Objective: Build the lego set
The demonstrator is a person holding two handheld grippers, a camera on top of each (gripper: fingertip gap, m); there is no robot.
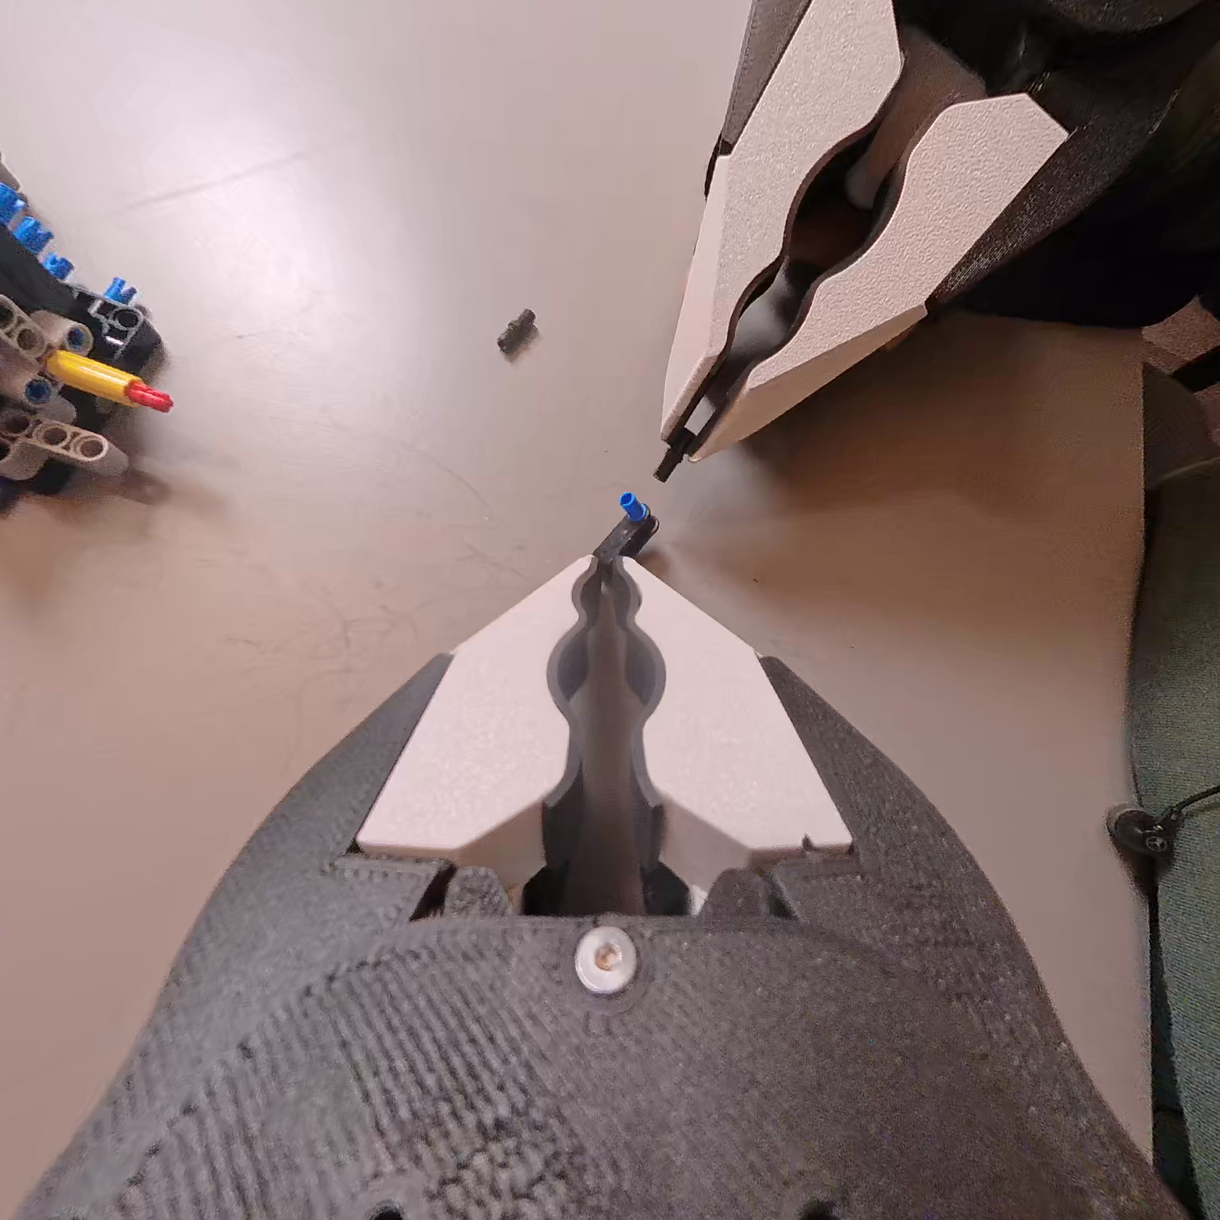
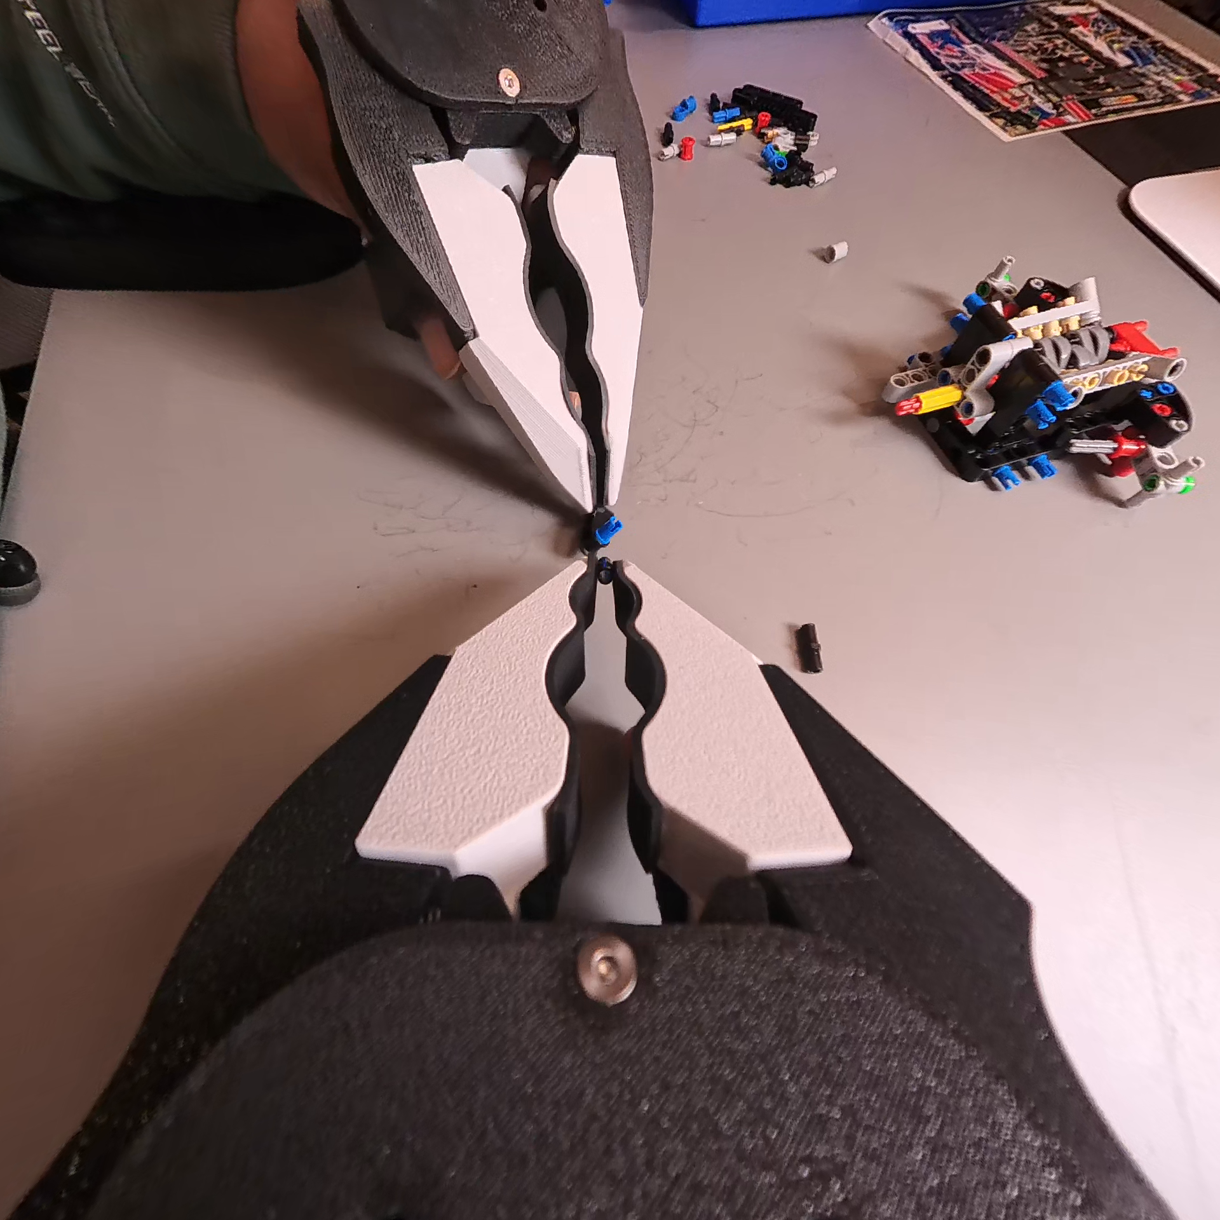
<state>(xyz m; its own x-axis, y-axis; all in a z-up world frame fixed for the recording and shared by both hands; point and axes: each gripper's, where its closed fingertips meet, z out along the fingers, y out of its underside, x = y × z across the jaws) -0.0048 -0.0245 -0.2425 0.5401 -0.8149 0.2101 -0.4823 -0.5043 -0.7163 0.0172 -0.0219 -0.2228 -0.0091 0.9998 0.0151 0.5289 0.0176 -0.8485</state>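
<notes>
A: Left gripper [image 1: 606,561] is clamped on a small black connector [image 1: 620,536], pinched right at its tips, with a blue pin [image 1: 632,508] sticking out of the far end.

B: And the right gripper [image 2: 602,569] is closed tight on a black pin [image 1: 668,462], tip poking out ahead of its fingers, just short of that connector. Not touching, by the look of the left wrist view.

A: Loose black pin [image 2: 809,647] lies on the table [image 2: 264,462] just to the right of the right gripper's fingers.

B: Farther ahead and right of it sits the half-built lego model [image 2: 1050,389], with a scatter of spare pieces [image 2: 752,132] well beyond, and an instruction booklet [image 2: 1056,59] at the far edge.
</notes>
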